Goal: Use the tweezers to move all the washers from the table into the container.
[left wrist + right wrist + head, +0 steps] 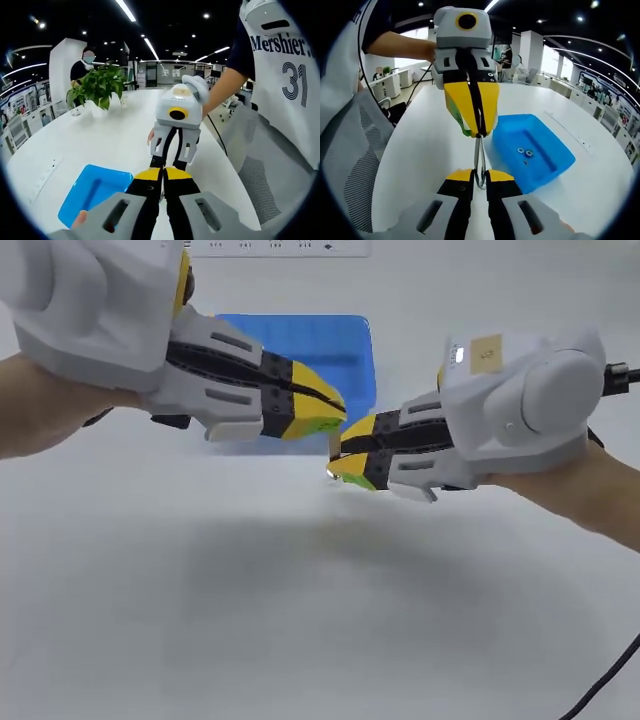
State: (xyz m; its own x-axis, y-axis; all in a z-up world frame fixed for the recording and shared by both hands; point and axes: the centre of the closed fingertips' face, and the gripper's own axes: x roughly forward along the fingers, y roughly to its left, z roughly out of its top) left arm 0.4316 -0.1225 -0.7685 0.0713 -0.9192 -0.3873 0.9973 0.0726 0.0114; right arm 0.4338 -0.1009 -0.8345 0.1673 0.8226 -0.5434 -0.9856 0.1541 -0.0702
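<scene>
Thin metal tweezers (480,162) run between my two grippers. The right gripper (480,181) has its yellow jaws shut on the near end. The left gripper (479,132) reaches in from above and is shut on the far end. In the head view the left gripper (338,412) and the right gripper (337,466) meet tip to tip just in front of the blue container (300,338). A few washers (525,151) lie inside the container (555,161). From the left gripper (162,176), the right gripper (169,161) faces it, with the container (92,189) at lower left.
The white table (300,620) stretches open toward me. A black cable (600,692) crosses its near right corner. A potted plant (97,86) and a person (82,69) are at the far end. A mesh chair (355,165) stands beside the table.
</scene>
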